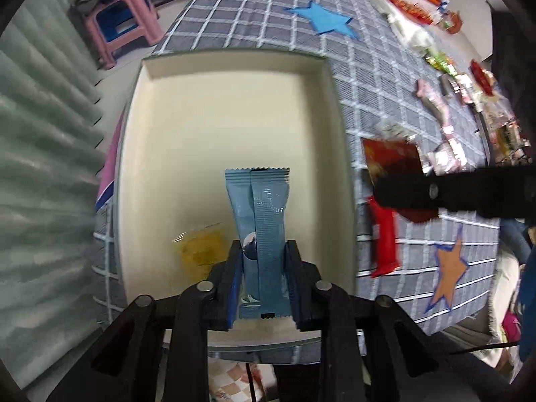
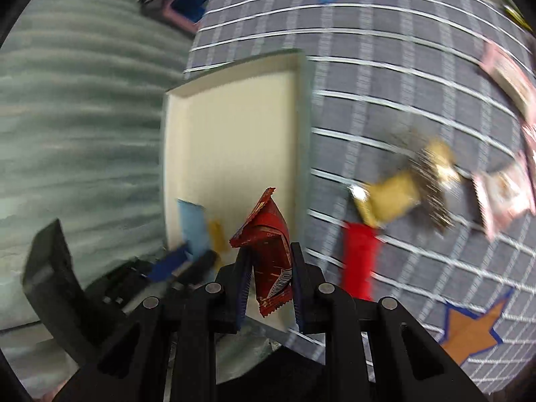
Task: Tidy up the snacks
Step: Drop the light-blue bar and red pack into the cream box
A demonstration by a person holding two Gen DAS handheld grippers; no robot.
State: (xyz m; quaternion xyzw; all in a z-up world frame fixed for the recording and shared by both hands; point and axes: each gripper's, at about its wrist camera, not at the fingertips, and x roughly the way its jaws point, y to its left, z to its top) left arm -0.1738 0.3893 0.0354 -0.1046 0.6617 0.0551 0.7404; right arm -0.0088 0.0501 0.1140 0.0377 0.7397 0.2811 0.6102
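**Two packets held over a cream tray on a checked cloth**

The left gripper (image 1: 263, 268) is clamped on a blue snack packet (image 1: 263, 234), which stands upright between the jaws above the near end of the cream tray (image 1: 234, 67); a yellow clear-wrapped snack (image 1: 201, 248) lies on the tray floor just left of the packet. The right gripper (image 2: 269, 268) is closed on a red snack packet (image 2: 271, 254), crumpled and tilted, near the tray's right wall (image 2: 301, 134); in the right wrist view the blue packet (image 2: 191, 224) and the yellow snack (image 2: 217, 238) show at the tray's near left corner, with the left gripper (image 2: 187, 261) beneath them.

The tray sits on a grey cloth with a white grid (image 1: 385, 77) that covers the surface; a blue star patch (image 1: 325, 18) lies beyond the tray and an orange star patch (image 1: 449, 271) at the near right. A long red packet (image 1: 385, 234) lies on the cloth just right of the tray; further right a scatter of pink, tan and dark wrappers (image 2: 435, 174) is too blurred to name, and more snacks (image 1: 469, 93) lie toward the far edge.

To the left hangs a pale grey-green ribbed curtain (image 1: 43, 167); a pink plastic stool (image 1: 120, 23) stands on the floor beyond the surface's far left corner, with a bundle of cloth on top.
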